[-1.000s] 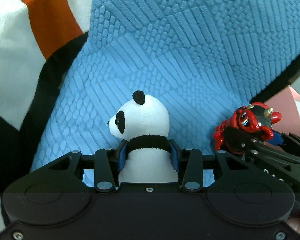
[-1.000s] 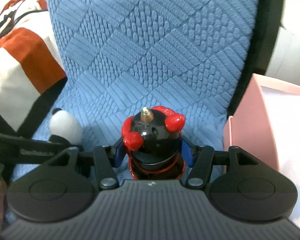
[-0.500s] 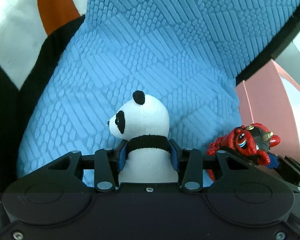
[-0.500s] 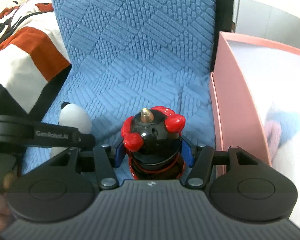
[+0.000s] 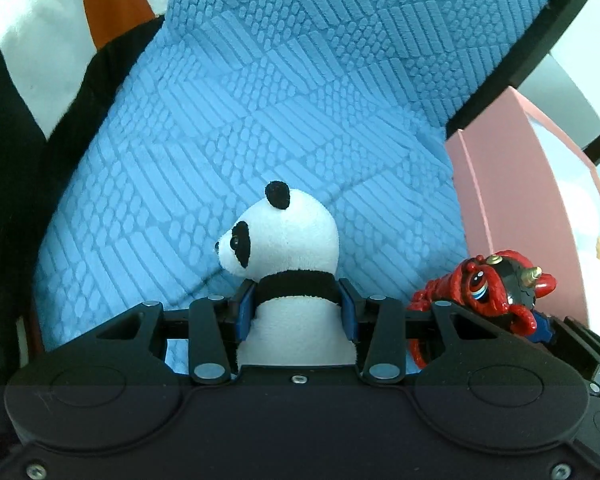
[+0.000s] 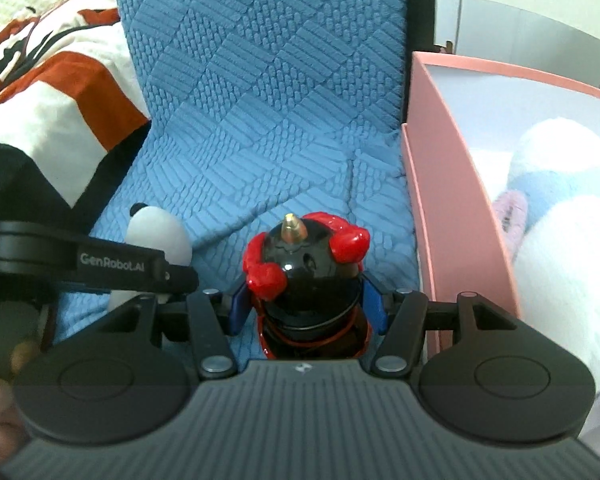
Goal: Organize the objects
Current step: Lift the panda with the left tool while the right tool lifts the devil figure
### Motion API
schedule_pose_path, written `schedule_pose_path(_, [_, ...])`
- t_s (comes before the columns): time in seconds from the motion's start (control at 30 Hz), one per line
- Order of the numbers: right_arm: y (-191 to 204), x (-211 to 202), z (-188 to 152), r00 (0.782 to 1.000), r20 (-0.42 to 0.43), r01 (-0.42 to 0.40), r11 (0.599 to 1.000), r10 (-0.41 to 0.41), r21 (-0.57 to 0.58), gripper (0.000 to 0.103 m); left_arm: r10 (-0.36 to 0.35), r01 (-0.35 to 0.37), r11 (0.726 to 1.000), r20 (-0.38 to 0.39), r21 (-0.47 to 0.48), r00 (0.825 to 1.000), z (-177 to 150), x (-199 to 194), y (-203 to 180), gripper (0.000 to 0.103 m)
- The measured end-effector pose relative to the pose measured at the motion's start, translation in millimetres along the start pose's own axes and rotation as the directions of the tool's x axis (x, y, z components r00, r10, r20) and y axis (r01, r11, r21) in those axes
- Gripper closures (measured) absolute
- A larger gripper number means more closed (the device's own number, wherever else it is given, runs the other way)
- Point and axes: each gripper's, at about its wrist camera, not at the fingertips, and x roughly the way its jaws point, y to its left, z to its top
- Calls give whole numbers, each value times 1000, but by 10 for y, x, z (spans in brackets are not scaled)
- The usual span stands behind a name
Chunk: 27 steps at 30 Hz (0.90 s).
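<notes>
The plush panda (image 5: 288, 248) sits clamped in the left claw (image 5: 296, 308), whose blue pads press on the black band around its neck and shoulders, so that claw is closed about the toy and carries it above the blue quilted cushion (image 5: 284, 100). Just beside it, the red and black horned figurine (image 6: 306, 268) is gripped the same way in the right claw (image 6: 306, 308), the pads squeezing the sides of its round black body with the jaws standing about half apart to fit it. Both toys are therefore off the cushion and in the air, not yet put away. To the right of the cushion stands an open pink box (image 6: 452, 200), and inside it lie soft toys in white, pale blue and lilac (image 6: 556, 208), which suggests part of the sorting is already finished. What remains, by the look of it, is to bring the panda and the figurine over the box wall and let them go inside. A striped blanket in white, orange and black (image 6: 48, 108) lies at the left edge.
</notes>
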Motion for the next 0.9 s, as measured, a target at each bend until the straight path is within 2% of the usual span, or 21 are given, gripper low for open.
schedule_pose_path(0.2, [-41, -255, -42, 1000, 25, 2, 998, -3, 57, 44, -11, 11, 1000, -4, 19, 1000, -202, -109, 8, 63])
schedule_pose_path(0.37, [-3, -441, -86, 999, 40, -11, 999, 9, 49, 44, -29, 29, 999, -3, 30, 1000, -355, -225, 11, 63])
schedule_pose_path(0.6, [-3, -661, -197, 999, 42, -23, 997, 20, 69, 44, -43, 43, 999, 18, 18, 999, -446, -473, -9, 63])
schedule_pose_path(0.9, [-12, -1020, -123, 997, 70, -42, 998, 39, 52, 44, -69, 70, 997, 9, -28, 998, -541, -780, -100, 63])
